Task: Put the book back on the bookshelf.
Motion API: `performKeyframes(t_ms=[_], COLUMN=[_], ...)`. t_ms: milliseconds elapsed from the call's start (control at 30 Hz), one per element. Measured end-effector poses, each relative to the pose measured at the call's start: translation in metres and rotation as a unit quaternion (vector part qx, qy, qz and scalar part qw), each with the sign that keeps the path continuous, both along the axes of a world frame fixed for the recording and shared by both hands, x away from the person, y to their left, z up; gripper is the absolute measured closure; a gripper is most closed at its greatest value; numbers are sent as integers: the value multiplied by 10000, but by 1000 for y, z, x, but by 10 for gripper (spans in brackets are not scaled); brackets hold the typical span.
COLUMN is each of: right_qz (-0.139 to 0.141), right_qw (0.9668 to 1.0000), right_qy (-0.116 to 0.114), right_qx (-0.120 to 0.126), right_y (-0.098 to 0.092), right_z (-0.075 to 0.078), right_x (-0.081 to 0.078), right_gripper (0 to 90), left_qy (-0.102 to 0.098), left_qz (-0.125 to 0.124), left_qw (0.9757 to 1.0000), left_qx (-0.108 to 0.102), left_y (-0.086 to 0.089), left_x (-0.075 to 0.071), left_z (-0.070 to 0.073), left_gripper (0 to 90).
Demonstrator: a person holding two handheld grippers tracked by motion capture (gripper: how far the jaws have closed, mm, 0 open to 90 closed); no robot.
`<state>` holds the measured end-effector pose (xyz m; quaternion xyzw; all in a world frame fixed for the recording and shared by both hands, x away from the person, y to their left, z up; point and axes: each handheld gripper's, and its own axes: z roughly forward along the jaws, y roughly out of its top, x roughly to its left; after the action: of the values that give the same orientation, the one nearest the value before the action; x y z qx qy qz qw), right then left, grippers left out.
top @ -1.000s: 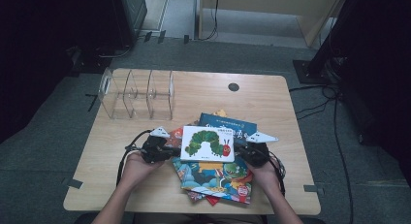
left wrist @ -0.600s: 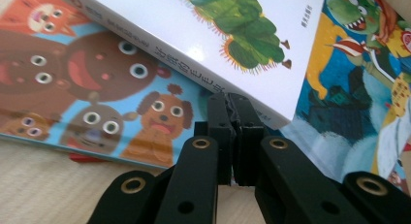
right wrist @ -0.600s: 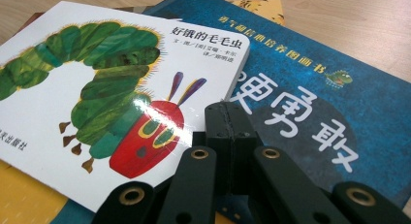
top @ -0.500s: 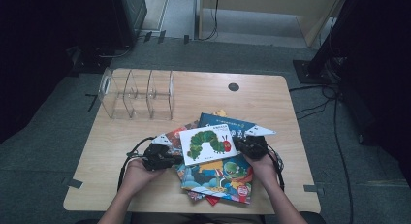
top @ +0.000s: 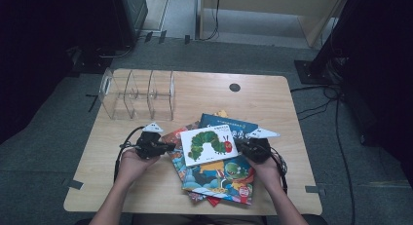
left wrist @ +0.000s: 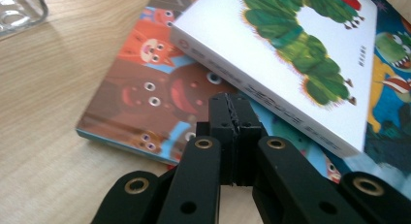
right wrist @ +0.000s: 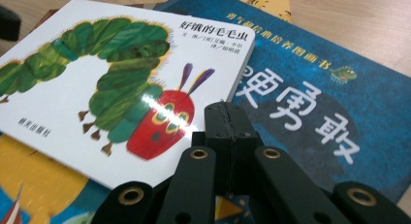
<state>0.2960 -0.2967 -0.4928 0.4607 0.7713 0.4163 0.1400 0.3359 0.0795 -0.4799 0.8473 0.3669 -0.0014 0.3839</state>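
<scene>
Since the earlier frame, the caterpillar book (top: 208, 145) is lying rotated and flatter atop the book pile (top: 219, 178). The left gripper (top: 168, 147) and right gripper (top: 239, 145), jaws fully closed and holding nothing, are flanking it. Being a stiff, glossy, probably slippery board book, it is best pinched at a spine edge.

The caterpillar book (top: 209, 145) lies atop my pile of books (top: 219, 174) on the table (top: 195, 93). The divider rack (top: 139, 94) stands behind, to the left. My jaws flank the top book.
</scene>
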Motion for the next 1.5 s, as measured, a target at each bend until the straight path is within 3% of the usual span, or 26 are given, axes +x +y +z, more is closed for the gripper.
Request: performKeyframes(t_ms=[467, 733, 833, 933, 1133, 1333, 1433, 1500], right_qz=[-12, 41, 93, 146, 261, 331, 326, 323], right_qw=[9999, 9998, 9997, 9998, 9996, 9994, 9995, 9995], right_qy=[83, 142, 179, 120, -6, -39, -47, -36], right_qx=[104, 125, 99, 89, 55, 36, 30, 22], right_y=[-9, -11, -10, -8, -7, -6, -7, -6], right_z=[1, 1, -1, -2, -4, -4, -4, -4], right_x=[-33, -48, -50, -49, -46, -43, -41, -40], right_gripper=[883, 844, 824, 799, 763, 763, 769, 772], left_qy=[-15, -96, -148, -49, 87, 135, -53, -110], left_qz=[61, 100, 22, 59, -38, -309, -174, 4], left_qw=[9999, 9999, 9998, 10000, 10000, 9994, 9995, 9998], left_qx=[-152, -71, 99, -13, -26, 121, 242, 188], left_y=[-8, -14, -18, -17, -12, -15, -16, -15], left_x=[38, 55, 54, 54, 48, 40, 39, 43], left_z=[1, -5, -7, -7, -7, -8, -6, -5], left_gripper=[900, 900, 900, 900, 900, 900, 884, 890])
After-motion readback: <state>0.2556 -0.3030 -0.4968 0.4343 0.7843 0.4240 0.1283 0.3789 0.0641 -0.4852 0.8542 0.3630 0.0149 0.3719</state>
